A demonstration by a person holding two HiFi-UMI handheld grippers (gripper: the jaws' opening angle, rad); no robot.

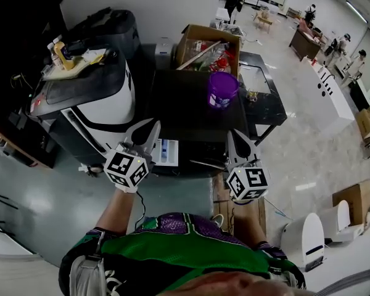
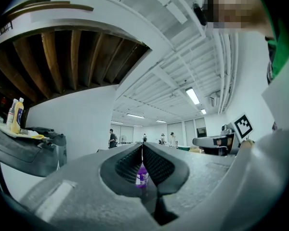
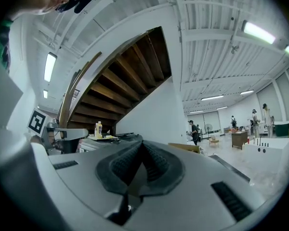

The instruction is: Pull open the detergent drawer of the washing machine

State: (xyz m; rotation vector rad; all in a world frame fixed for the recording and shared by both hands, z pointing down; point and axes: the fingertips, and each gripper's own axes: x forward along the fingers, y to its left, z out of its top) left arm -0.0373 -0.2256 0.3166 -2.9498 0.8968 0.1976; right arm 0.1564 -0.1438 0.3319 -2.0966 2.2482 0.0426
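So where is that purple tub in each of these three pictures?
Head view: the purple tub sits above centre, a little right of the middle.
Left gripper view: tiny, low centre, peeking through the gap below the tips of the shut left tongs.
Right gripper view: not in it.
Shared landmark: the yellow bottle, upper left in the head view, far left, left of centre.

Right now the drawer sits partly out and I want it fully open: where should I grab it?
Take the drawer by its front edge, the end nearest the person, coming level from the front. It juts from the washer with compartments facing up, so that edge is likely the free lip. The left gripper beside it is shut and must open first.
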